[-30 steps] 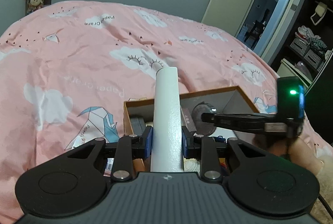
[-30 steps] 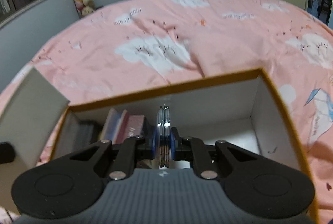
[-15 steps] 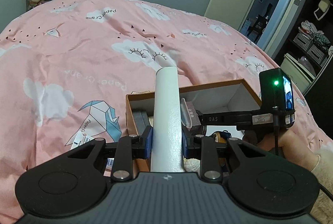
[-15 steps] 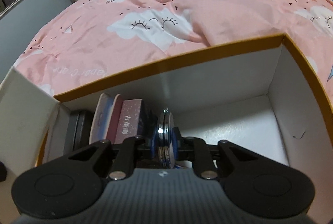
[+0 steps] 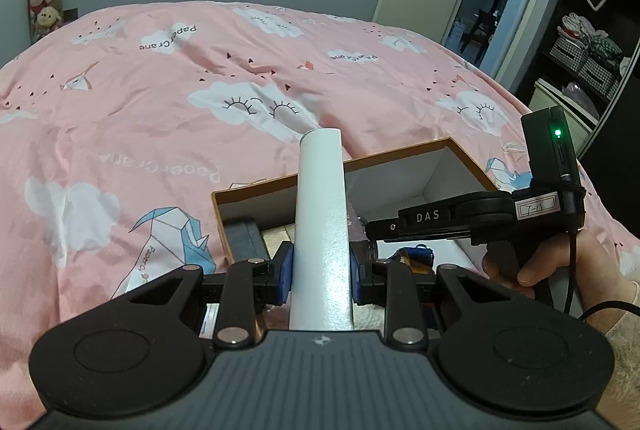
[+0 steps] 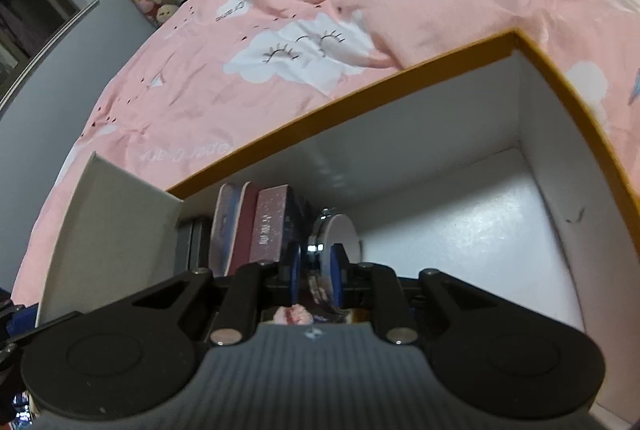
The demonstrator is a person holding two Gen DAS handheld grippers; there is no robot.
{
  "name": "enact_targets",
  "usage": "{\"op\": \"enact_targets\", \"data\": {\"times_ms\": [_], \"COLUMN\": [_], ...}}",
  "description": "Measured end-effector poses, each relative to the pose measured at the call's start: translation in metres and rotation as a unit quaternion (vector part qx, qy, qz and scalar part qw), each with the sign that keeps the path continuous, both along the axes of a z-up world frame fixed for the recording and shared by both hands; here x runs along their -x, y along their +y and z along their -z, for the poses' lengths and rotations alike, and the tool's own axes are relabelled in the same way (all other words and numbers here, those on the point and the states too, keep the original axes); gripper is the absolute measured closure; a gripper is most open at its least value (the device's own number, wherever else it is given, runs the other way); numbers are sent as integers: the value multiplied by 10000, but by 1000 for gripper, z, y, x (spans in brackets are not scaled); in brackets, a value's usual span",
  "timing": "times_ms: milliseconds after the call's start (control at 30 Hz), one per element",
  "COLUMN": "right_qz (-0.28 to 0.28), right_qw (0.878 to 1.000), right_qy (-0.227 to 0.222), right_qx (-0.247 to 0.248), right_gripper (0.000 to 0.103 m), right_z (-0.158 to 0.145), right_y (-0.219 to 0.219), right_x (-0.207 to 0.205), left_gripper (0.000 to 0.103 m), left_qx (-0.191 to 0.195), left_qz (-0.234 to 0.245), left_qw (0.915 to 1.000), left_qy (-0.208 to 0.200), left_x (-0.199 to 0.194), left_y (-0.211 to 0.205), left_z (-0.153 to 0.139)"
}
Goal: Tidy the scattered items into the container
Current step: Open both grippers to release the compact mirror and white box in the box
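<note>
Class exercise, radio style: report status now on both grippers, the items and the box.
Left gripper shut on white tube, above the box. Right gripper inside box, pads just clear of round metal disc. Books stand at left; right half free.

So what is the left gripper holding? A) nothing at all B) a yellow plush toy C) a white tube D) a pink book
C: the left gripper has its blue pads pressed against both sides of a white tube that sticks out forward over the box.
</note>
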State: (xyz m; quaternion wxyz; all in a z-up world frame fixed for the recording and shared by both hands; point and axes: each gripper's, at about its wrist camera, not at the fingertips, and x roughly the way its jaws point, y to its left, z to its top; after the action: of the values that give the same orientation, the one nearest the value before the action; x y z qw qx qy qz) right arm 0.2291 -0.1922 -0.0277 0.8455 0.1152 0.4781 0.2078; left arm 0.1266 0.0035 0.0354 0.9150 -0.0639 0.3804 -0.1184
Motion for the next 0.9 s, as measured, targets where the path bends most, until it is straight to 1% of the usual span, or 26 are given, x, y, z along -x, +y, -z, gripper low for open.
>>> {"op": "enact_targets", "data": {"times_ms": [67,133,233,300,400,467,533,700,833,900], "right_qz": [15,-33,-44,-35,-24,11,67,85,-69,-136], "right_qw": [10000,10000,9999,9998,9984,9959,9919,9822,9743,9698], "right_qy": [-48,-39,-55,-194,-556,-854,-1148,-1687,-1872,-1924], "right_qx": [33,-73,-117,-29,137,303,546,816,1250,1496], "right_gripper": [84,88,88,88,87,87,85,85,85,85], "right_z": [-2,-2,-5,-12,-30,-43,-55,-79,-85,-83], "right_y": [0,-2,-4,-6,-15,-25,-37,-75,-87,-88], "right_x": [2,2,5,10,22,34,44,68,82,86], "left_gripper": [71,71,71,71,71,71,71,71,71,71], "left_qx": [-26,-42,-83,-120,-116,34,274,764,1261,1410], "left_qz": [31,53,133,219,266,289,312,335,120,-30], "left_qw": [10000,10000,9999,9997,9995,9996,9991,9957,9882,9848], "left_qy": [-4,-10,-43,-77,-81,-23,94,412,865,1016], "left_x": [0,-1,-2,-3,-7,-12,-20,-40,-60,-68], "left_y": [-4,-6,-10,-16,-26,-34,-43,-77,-102,-114], "left_z": [-1,-1,-3,-5,-9,-10,-10,-2,15,24]}}
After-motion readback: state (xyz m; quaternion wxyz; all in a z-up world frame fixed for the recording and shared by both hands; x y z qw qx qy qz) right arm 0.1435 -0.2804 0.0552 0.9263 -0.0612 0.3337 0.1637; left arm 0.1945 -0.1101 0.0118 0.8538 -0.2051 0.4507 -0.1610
